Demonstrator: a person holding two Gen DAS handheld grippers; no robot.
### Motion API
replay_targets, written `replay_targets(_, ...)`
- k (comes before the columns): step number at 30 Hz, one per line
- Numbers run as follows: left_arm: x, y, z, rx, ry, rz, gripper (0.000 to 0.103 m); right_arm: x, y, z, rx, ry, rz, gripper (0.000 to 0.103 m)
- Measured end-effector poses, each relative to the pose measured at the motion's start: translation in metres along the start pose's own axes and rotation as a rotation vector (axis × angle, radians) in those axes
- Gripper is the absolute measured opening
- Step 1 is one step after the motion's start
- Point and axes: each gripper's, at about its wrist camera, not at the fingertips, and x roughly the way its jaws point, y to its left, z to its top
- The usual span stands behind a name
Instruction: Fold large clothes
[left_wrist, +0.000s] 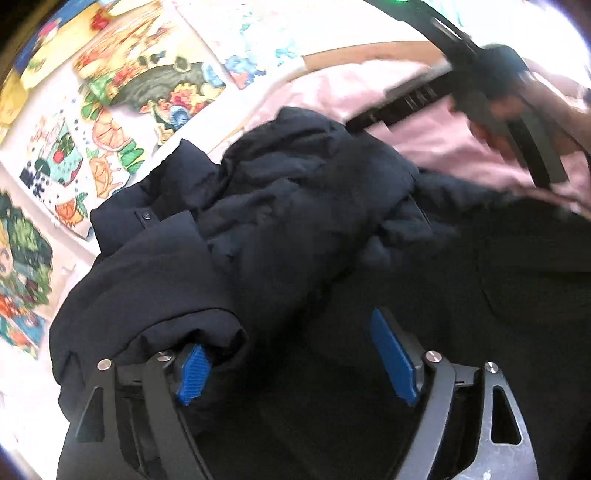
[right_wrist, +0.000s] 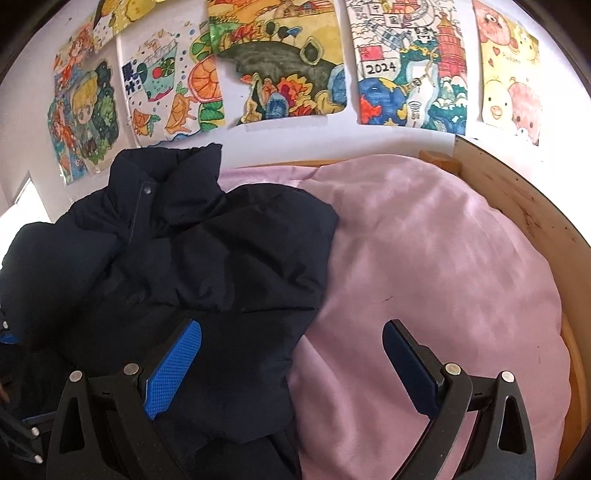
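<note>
Plainly, the dark puffer jacket (right_wrist: 192, 258) lies in a rumpled heap on the pink bedding (right_wrist: 424, 258), its stand-up collar and snap placket toward the wall hung with children's drawings (right_wrist: 280, 62). A wooden bed frame (right_wrist: 517, 206) curves round the far edge of the bedding.

The left claw (left_wrist: 295, 365) sits low over the near part of the jacket with its blue pads spread apart; a puffy roll of the fabric, probably a sleeve or folded edge, bulges over its left pad (left_wrist: 192, 373), but nothing is pinched between the two. The right claw (right_wrist: 291, 369) is likewise open and empty, straddling the jacket's right-hand border, so that one pad is over dark fabric and the other over bare bedding.

The jacket's long axis seems to run from the claws toward the collar. Judging by this, the left claw is nearer the bulk, while the right is placed to take the side edge and carry it inward.
</note>
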Motion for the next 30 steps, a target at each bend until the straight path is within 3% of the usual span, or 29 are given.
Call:
replay_targets(4, 0.007, 0.005, 0.018, -0.007, 0.0, 0.067, 0.076, 0.004, 0.006, 0.002, 0.003, 0.001, 0.006, 0.1)
replay_targets(9, -0.02, 0.023, 0.016, -0.084, -0.053, -0.067, 0.076, 0.005, -0.001, 0.002, 0.019, 0.004, 0.002, 0.1)
replay_targets(11, -0.027, 0.033, 0.022, -0.132, -0.064, -0.034, 0.076, 0.007, -0.006, 0.001, 0.026, 0.015, -0.003, 0.1)
replay_targets(12, -0.03, 0.033, 0.03, -0.118, -0.063, 0.037, 0.076, 0.007, -0.006, 0.0, 0.028, 0.018, 0.0, 0.099)
replay_targets(14, -0.033, 0.023, 0.043, -0.009, -0.061, 0.166, 0.076, 0.005, -0.008, 0.0, 0.024, 0.015, 0.001, 0.1)
replay_targets(16, -0.026, 0.005, 0.055, 0.133, -0.028, 0.205, 0.076, 0.002, -0.011, 0.001, 0.018, 0.003, 0.005, 0.1)
replay_targets(20, 0.001, -0.024, 0.058, 0.333, 0.081, 0.147, 0.076, -0.008, -0.022, 0.005, 0.019, -0.031, 0.003, 0.099)
replay_targets(23, 0.029, -0.047, 0.045, 0.523, 0.179, 0.124, 0.076, -0.014, -0.037, 0.007, 0.042, -0.051, -0.011, 0.099)
replay_targets(25, 0.031, -0.055, 0.037, 0.591, 0.206, 0.106, 0.076, -0.016, -0.048, 0.007, 0.064, -0.058, -0.016, 0.099)
replay_targets(30, 0.01, -0.046, 0.027, 0.56, 0.209, -0.008, 0.076, -0.013, -0.06, 0.007, 0.106, -0.052, 0.028, 0.099)
